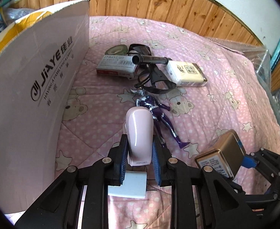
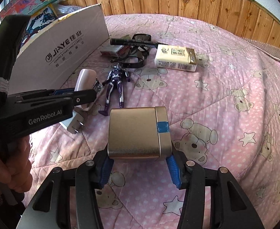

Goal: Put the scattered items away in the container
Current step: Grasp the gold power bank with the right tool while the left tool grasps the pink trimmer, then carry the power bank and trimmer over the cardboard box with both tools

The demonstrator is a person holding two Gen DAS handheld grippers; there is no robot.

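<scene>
On the pink quilt [image 2: 225, 87] beside the cardboard box [image 1: 35, 76], my left gripper [image 1: 139, 158] clenches a pink stapler [image 1: 140, 131] while my right gripper [image 2: 140, 164] clamps a gold tin [image 2: 136, 131]. The stapler's long axis runs along the fingers, nose toward the purple figure [image 1: 155, 112]. I judge a straight lift best, clearing the box wall before tipping either item in, keeping both grips squeezed.
</scene>
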